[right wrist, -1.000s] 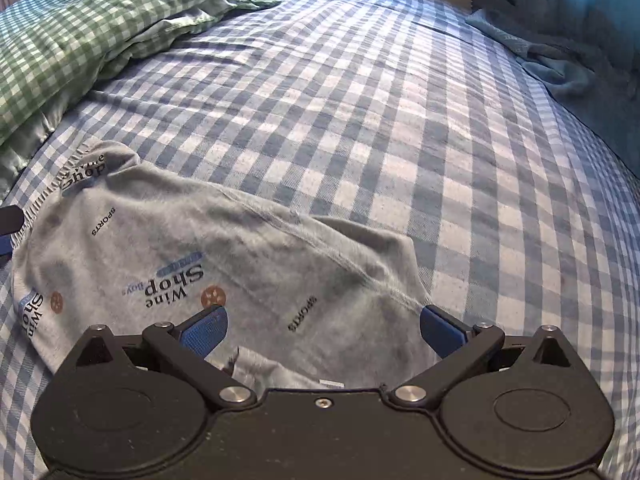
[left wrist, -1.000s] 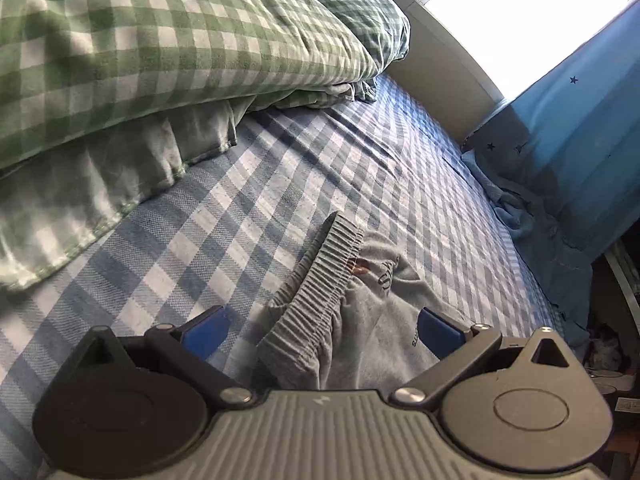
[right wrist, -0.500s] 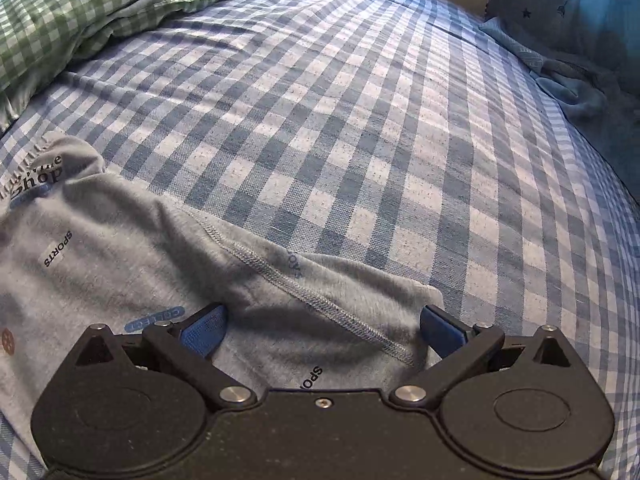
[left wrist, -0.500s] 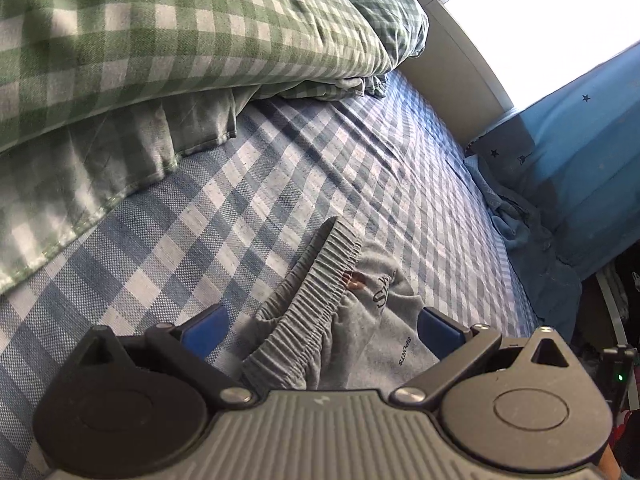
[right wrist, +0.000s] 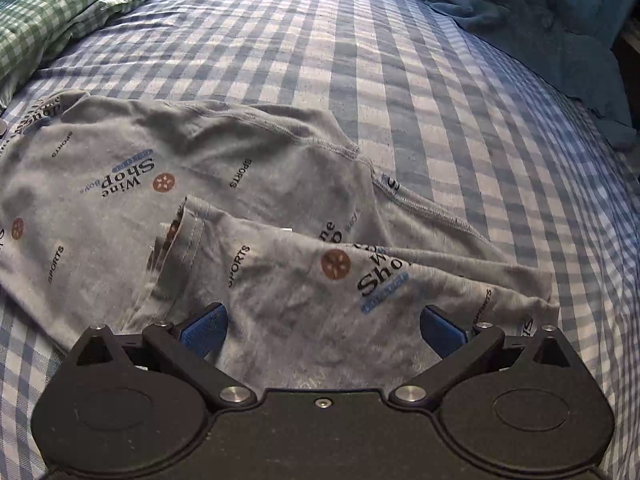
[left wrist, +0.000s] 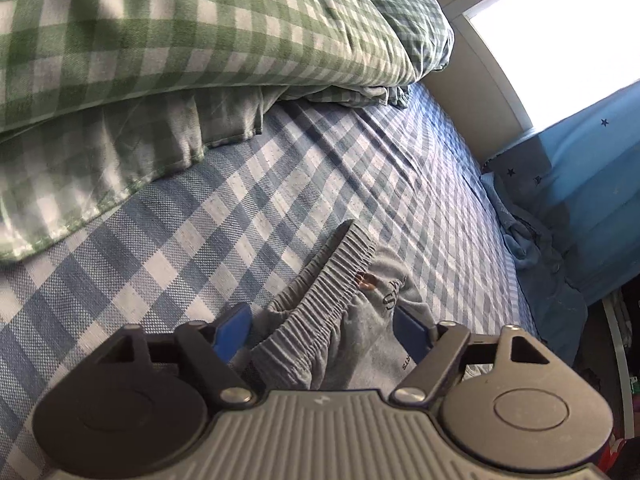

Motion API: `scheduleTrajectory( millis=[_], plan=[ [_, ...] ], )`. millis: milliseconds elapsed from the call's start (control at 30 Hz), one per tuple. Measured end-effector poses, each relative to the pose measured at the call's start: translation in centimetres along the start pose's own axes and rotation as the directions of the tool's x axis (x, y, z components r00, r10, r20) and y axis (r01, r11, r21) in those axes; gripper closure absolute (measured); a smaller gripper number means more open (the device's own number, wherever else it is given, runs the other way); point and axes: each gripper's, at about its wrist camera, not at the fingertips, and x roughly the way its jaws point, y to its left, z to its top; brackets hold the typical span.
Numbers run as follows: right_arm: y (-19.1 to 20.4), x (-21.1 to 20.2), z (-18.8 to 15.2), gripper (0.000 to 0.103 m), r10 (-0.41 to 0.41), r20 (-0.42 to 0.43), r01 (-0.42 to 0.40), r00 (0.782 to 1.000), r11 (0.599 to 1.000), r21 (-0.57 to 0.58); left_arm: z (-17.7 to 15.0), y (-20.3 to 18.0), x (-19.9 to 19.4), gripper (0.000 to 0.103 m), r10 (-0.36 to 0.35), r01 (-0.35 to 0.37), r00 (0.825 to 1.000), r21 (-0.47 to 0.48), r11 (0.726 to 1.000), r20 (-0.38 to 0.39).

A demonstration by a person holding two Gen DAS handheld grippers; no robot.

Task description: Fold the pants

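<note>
Right wrist view: we have pants [right wrist: 248, 216] half-folded on the bed [right wrist: 400, 60], both hand-held grippers, right [right wrist: 322, 330] and left [left wrist: 322, 330], spread open gripping nothing; loose elastic waistband [left wrist: 320, 300] could bunch and skew the fold.

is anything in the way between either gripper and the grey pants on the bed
Nothing visible. The left gripper is open with the elastic waistband of the grey pants directly between its fingers. The right gripper is open over the leg fabric. The green checked pillow lies well off to the side.
</note>
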Motion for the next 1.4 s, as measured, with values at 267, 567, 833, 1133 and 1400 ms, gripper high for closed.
scheduleTrajectory(
  millis=[267,567,833,1133,1400],
  plan=[
    [0.4,0.1,0.2,0.001,0.014,-0.008,-0.015,1.000,1.000,-0.025,0.7,-0.2,0.5,0.044,0.040,-0.041,0.999,-0.009,0.999,-0.032],
    [-0.7,-1.6,0.5,0.001,0.029,0.028,-0.029,0.999,1.000,-0.008,1.3,-2.3,0.2,0.089,0.124,-0.122,0.992,0.053,0.991,-0.035],
    [-3.4,-3.9,-0.9,0.001,0.045,0.073,-0.048,0.996,0.998,0.046,0.5,-7.0,-2.3,0.091,0.136,-0.140,0.990,0.175,0.975,0.035],
    [-6.7,-4.6,-3.6,0.001,0.089,0.113,-0.099,0.990,0.991,0.089,-2.4,-15.2,-4.9,0.092,0.091,-0.118,0.992,0.385,0.915,0.088],
    [-10.9,-6.1,-6.6,0.001,0.103,0.165,-0.122,0.981,0.986,0.111,-8.0,-23.2,-6.5,0.093,0.033,-0.068,0.997,0.549,0.833,0.074]
  ],
)
